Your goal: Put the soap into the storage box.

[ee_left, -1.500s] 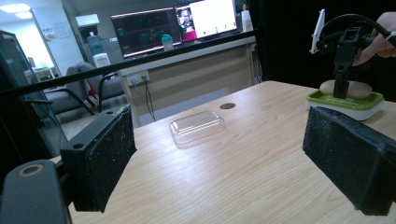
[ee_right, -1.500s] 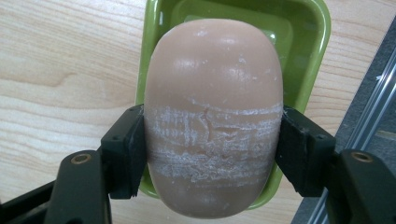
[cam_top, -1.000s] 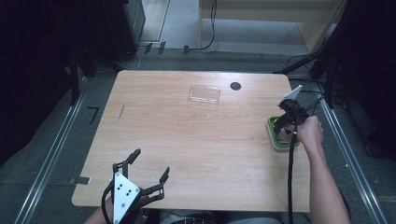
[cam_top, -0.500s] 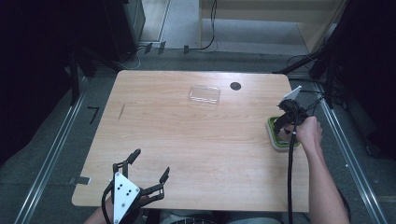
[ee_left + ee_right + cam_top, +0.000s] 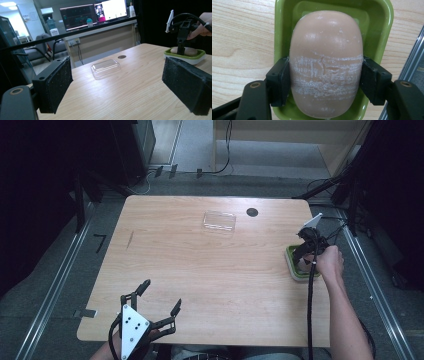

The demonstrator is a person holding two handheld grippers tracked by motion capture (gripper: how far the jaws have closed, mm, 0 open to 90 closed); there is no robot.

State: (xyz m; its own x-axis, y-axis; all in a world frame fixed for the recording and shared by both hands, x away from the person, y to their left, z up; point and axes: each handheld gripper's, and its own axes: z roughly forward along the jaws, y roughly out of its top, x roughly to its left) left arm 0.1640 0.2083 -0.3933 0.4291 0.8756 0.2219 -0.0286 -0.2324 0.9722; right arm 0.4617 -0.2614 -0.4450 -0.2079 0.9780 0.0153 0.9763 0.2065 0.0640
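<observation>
High view: fixed above my side of table [image 5: 215, 270], faces forward and down, far off. Left gripper view: low over tabletop, faces level across it past clear lid [image 5: 105, 68] toward my right gripper [image 5: 181, 51]. Right gripper view: straight down, very close on soap bar [image 5: 326, 62] in green dish [image 5: 384, 30]. All three share dish.

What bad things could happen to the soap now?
The right gripper squeezes the soap by its smooth rounded sides, so it might slip out when lifted. The soap's surface already looks scuffed and cracked between the pads, so more could flake off. The green dish sits near the table edge and could get knocked off.
</observation>
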